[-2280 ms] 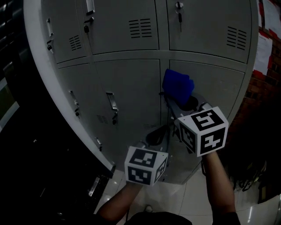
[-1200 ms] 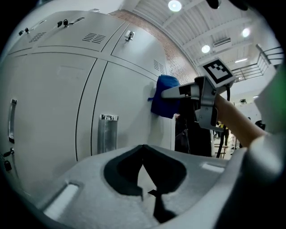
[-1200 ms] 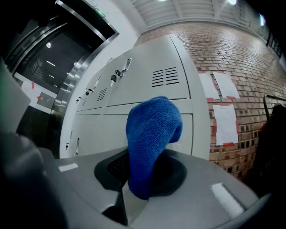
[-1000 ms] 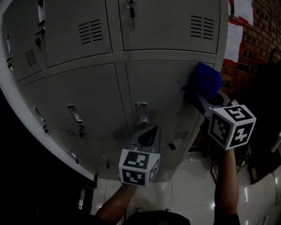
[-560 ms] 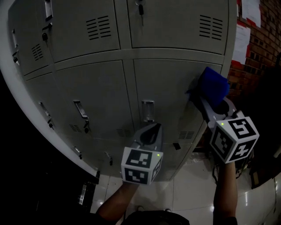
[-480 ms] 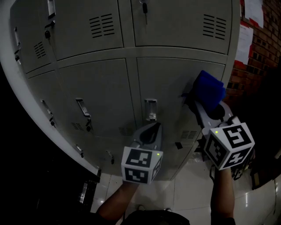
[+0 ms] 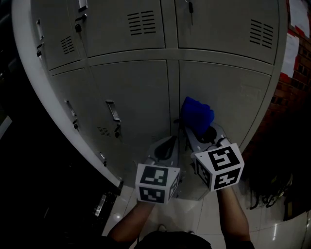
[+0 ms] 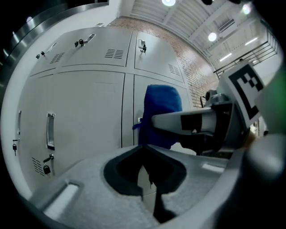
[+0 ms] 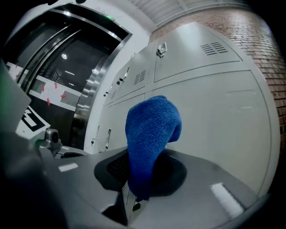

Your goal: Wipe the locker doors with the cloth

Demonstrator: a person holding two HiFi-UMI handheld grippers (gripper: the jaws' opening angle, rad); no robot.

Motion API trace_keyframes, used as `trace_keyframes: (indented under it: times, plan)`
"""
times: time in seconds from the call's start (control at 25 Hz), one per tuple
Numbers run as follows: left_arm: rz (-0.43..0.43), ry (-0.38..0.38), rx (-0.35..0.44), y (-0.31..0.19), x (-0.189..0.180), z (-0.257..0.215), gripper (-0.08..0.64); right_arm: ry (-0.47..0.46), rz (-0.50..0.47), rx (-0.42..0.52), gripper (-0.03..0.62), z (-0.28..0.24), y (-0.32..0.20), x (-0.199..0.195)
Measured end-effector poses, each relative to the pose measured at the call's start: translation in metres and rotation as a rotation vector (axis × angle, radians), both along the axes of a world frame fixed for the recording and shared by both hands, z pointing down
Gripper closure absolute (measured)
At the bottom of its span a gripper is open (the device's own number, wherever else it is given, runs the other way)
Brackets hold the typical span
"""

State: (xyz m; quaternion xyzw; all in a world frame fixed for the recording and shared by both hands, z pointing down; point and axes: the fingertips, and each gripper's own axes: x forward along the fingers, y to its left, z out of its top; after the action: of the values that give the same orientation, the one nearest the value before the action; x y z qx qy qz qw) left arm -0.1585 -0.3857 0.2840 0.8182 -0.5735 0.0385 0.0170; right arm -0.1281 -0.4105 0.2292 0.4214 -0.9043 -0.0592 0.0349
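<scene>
- Blue terry cloth (image 9: pixel 149 134) is clamped in the right tool (image 9: pixel 130 190). The jaws grip its lower fold, so a rounded wad stands beyond the tips. This probably lets soft pile, not the tool, meet the painted steel.
- In the head view the wad lies against the lower right locker door (image 7: pixel 233 97), near that door's left edge and just beside the vertical seam between the two lower doors. Contact with the panel looks likely but cannot be confirmed.
- The left tool (image 8: pixel 147 179) has its jaws together with nothing between them. It is held low, just beside the right tool and pointing at the same seam. It appears to be idle and kept out of the wiping path.
- The lower middle door (image 7: pixel 141 92) carries a handle (image 7: pixel 112 111) with a lock and a small vent below it.
- A small latch (image 8: pixel 139 120) shows at the cloth's edge in the left gripper view. It is the nearest projection and would likely snag the pile on a sideways stroke.
- The upper doors (image 7: pixel 218 29) have louvred vents (image 7: pixel 143 23), and a key (image 7: pixel 190 7) hangs in one lock. These raised parts would also interrupt a flat pass.
- A brick wall (image 7: pixel 289 92) closes in at the cabinet's right side and limits how far the arm can swing that way.
- A glossy tiled floor (image 7: pixel 209 214) lies below. The dark clutter at the far right cannot be identified.
</scene>
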Motion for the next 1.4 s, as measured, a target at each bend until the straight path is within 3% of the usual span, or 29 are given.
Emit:
trace_keyframes:
  times: [0.2, 0.44, 0.96, 1.4]
  plan:
    - [-0.018, -0.012, 0.011, 0.005, -0.01, -0.004, 0.557, 0.017, -0.02, -0.041, 0.512, 0.018, -0.01, -0.018]
    - [0.002, -0.01, 0.016, 0.005, 0.002, -0.005, 0.557, 0.012, 0.022, -0.058, 0.512, 0.022, -0.016, 0.0]
    - [0.13, 0.006, 0.019, -0.003, 0.067, -0.006, 0.557, -0.02, 0.215, -0.073, 0.512, 0.025, -0.017, 0.108]
    - [0.159, 0.014, -0.003, -0.003, 0.091, 0.004, 0.557, -0.037, 0.352, -0.095, 0.511, 0.035, -0.018, 0.182]
